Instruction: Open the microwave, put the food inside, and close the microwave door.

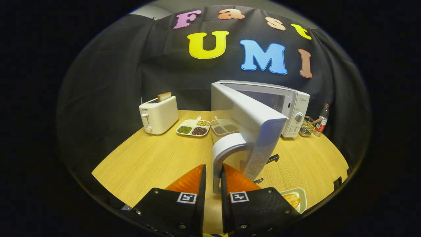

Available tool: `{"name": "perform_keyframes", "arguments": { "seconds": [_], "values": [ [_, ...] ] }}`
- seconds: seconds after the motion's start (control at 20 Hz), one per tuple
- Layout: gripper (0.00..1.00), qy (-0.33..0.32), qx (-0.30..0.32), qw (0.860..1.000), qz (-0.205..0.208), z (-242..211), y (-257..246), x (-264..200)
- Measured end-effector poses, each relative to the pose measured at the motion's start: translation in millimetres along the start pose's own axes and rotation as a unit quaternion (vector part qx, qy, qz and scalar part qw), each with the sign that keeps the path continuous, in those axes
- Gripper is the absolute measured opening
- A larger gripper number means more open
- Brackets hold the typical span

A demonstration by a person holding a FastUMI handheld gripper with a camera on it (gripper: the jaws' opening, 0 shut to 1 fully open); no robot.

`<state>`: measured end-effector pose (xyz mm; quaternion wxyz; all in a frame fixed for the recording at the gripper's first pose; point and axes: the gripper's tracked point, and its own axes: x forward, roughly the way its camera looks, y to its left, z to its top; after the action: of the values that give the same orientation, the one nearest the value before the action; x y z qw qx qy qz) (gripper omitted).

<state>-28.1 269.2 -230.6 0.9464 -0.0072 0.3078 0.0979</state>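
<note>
The white microwave (296, 105) stands at the back right of the wooden table (154, 161). Its door (260, 131) is swung wide open toward me, edge on. The door's curved white handle (227, 144) runs down between my fingers, and my gripper (213, 168) is shut on its lower end. The oven's cavity is mostly hidden behind the door. Beside my right finger, near the table's front edge, a small white dish (301, 197) holds a piece of golden-brown food (292, 199).
A white toaster (159, 114) with a slice of bread in it stands at the back left. Two divided trays of beans (194, 127) (224, 127) lie between toaster and microwave. A wire basket (307, 126) and a bottle (322, 120) stand right of the microwave.
</note>
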Motion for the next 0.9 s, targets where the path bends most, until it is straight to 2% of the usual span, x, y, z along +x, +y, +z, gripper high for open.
{"name": "perform_keyframes", "arguments": {
  "seconds": [0.1, 0.2, 0.3, 0.4, 0.45, 0.5, 0.55, 0.65, 0.9],
  "values": [
    [0.29, -0.002, -0.002, 1.000, 0.030, -0.7, 12.5, -2.7],
    [0.30, 0.002, -0.002, 0.998, 0.055, -1.5, 14.3, -10.2],
    [0.30, 0.003, 0.025, 0.994, 0.111, 0.0, 27.2, -22.1],
    [0.30, -0.005, 0.025, 0.986, 0.164, 9.4, 43.7, -42.6],
    [0.51, -0.015, 0.013, 0.985, 0.171, 16.8, 44.2, -51.6],
    [0.60, -0.031, 0.001, 0.984, 0.175, 25.3, 42.9, -61.4],
    [0.75, -0.047, -0.005, 0.983, 0.177, 30.6, 39.5, -71.9],
    [0.89, -0.078, -0.009, 0.983, 0.169, 44.5, 23.6, -90.5],
    [0.92, -0.094, -0.017, 0.991, 0.096, 47.4, -52.7, -95.3]
  ]
}}
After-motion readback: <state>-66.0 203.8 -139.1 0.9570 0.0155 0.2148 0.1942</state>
